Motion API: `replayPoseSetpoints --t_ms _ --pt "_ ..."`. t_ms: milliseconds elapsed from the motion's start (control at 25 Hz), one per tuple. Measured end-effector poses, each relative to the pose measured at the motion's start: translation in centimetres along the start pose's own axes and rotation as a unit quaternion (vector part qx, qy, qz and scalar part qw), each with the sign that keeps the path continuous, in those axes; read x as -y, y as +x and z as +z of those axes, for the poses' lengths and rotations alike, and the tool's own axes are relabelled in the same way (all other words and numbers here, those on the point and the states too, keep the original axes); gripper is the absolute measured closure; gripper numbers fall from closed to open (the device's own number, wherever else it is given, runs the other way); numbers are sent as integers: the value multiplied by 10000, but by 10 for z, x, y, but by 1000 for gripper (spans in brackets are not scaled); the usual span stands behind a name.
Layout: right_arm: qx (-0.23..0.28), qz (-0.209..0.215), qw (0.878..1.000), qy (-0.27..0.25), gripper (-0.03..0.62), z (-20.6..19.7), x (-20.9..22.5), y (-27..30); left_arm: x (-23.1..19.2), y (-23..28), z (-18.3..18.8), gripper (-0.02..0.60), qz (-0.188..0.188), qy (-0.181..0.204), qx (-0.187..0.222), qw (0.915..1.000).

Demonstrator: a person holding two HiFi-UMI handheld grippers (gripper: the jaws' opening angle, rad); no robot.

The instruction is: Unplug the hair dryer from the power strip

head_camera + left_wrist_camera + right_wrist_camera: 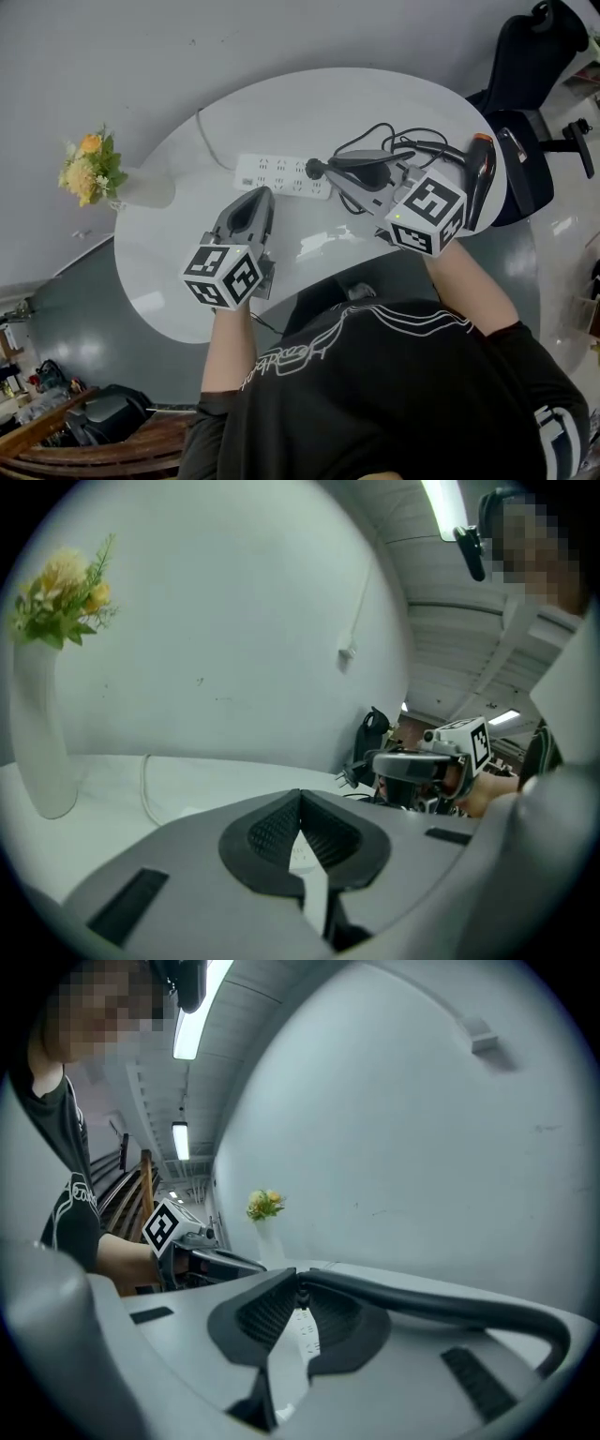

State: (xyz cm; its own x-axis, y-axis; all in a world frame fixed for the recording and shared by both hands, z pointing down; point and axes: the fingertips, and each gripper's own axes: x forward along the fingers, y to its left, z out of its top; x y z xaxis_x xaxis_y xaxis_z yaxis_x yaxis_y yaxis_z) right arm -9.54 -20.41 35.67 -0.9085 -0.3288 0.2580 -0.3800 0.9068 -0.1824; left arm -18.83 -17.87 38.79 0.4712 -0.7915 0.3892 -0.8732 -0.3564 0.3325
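Observation:
A white power strip [272, 174] lies mid-table. The black and orange hair dryer [482, 165] rests at the table's right edge, its black cable [394, 139] looped behind my right gripper. My right gripper [323, 168] hovers over the strip's right end, shut on the hair dryer's black plug [313, 170]. In the right gripper view the jaws [299, 1283] meet, and the cable [422, 1299] runs off to the right. In the left gripper view the plug [350, 778] hangs in the air with its prongs showing. My left gripper [263, 194] is shut and holds nothing, with its tips at the strip's near edge.
A white vase [142, 188] with yellow flowers stands at the table's left end. The strip's white cord [207, 145] runs toward the back of the white oval table [309, 98]. A black office chair [531, 75] stands beyond the right end.

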Motion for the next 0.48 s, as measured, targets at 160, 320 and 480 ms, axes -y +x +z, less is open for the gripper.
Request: replayPoseSetpoints --t_ms 160,320,480 --pt "127 67 9997 -205 566 12 -22 -29 47 -24 16 580 -307 161 268 9990" --pt "324 166 9988 -330 566 23 -46 -65 85 -46 17 580 -309 220 421 9984" --pt "472 284 9977 -392 565 31 -68 -101 120 -65 18 580 -391 201 592 9973"
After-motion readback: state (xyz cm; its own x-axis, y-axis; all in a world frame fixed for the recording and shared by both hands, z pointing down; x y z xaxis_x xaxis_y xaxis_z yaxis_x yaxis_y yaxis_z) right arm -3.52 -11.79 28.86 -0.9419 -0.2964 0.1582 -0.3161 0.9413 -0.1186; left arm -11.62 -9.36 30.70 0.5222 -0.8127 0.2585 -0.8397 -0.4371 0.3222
